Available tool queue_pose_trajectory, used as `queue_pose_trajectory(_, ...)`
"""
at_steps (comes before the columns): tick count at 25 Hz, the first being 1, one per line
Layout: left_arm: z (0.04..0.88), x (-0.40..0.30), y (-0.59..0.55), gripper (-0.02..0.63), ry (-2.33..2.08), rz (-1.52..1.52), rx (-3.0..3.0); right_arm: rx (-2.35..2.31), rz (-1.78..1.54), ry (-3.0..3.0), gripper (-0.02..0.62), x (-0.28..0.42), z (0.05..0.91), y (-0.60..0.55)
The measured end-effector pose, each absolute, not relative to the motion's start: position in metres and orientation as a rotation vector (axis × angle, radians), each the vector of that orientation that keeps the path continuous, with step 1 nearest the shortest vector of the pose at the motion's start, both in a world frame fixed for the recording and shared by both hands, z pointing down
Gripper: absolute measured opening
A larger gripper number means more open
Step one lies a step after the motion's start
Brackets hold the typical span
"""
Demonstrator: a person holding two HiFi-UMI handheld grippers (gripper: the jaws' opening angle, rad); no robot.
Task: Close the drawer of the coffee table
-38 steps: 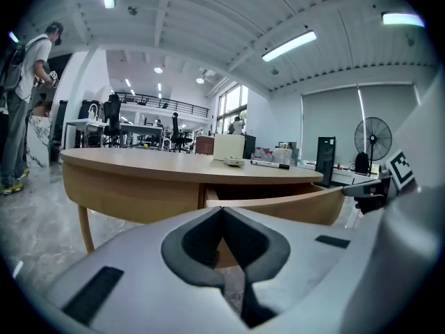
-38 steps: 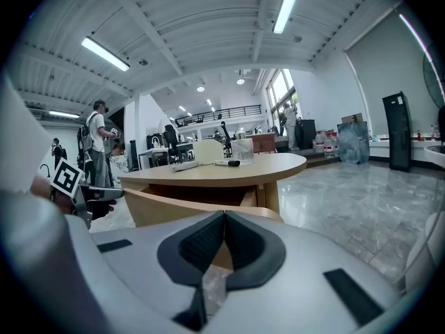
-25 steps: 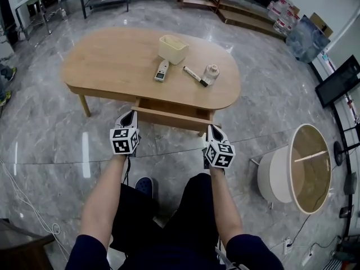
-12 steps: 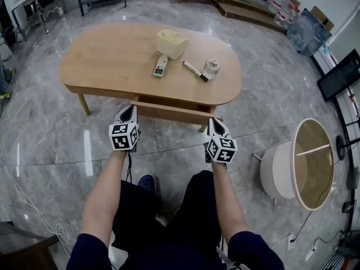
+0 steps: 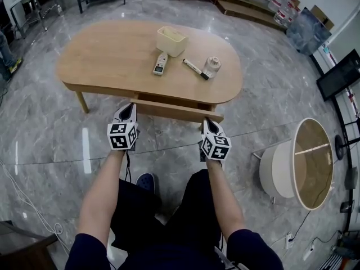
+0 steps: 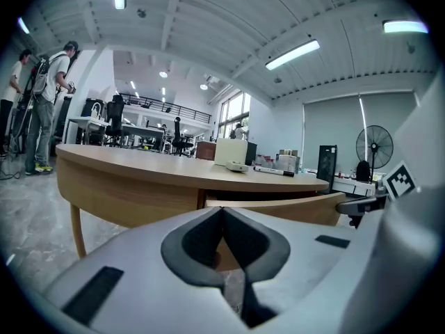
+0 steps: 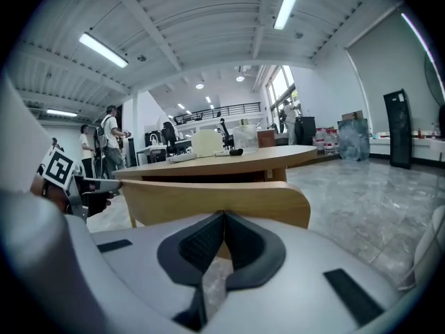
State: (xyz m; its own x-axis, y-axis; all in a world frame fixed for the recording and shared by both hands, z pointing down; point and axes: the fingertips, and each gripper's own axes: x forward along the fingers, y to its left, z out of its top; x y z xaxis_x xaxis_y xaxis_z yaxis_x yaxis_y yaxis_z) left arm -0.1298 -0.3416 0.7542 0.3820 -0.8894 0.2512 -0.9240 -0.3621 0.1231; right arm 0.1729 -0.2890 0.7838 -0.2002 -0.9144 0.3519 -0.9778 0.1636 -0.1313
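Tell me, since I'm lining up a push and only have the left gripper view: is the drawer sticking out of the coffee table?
Observer: Yes. In the head view the drawer front stands out past the coffee table edge, so it is partly open.
Operator: Where is my left gripper along that front?
Observer: The left gripper points at the front's left end. I can't confirm contact.
Operator: Are the right gripper's jaws open?
Observer: No. The right gripper view shows the right gripper with its jaws shut and nothing between them.
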Motion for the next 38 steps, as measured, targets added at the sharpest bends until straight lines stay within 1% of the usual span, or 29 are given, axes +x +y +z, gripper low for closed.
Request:
queue_pose_trajectory(3,0.763,-0.125,-0.338,0.026,-1.562,0.291,2.417,1.9,0.541,-2.248,0.028,0.176,0.783,-0.293)
queue_pose_trajectory(7,0.79,-0.121,-0.334,0.026,-1.502,0.42,2.397,1.91,0.518,-2.266,0.027,0.176,0.783,-0.294)
queue_pose_trajectory(12,0.795,-0.119,-0.341,0.026,-1.496,0.342,2.327,1.915,0.5,-2.255,0.028,0.175,0.783,-0.294)
queue_pose_trajectory(19,0.795,-0.115,-0.357,0.026,-1.557,0.343,2.308,1.914,0.554,-2.24,0.028,0.178,0.784,-0.308)
queue_pose_trajectory(24,0.795,-0.118,-0.367,0.026,-1.54,0.265,2.282,1.903,0.516,-2.221,0.028,0.174,0.785,-0.313)
queue_pose_trajectory(38,0.796,-0.114,-0.385,0.026,-1.526,0.258,2.316,1.894,0.499,-2.246,0.028,0.178,0.785,-0.333)
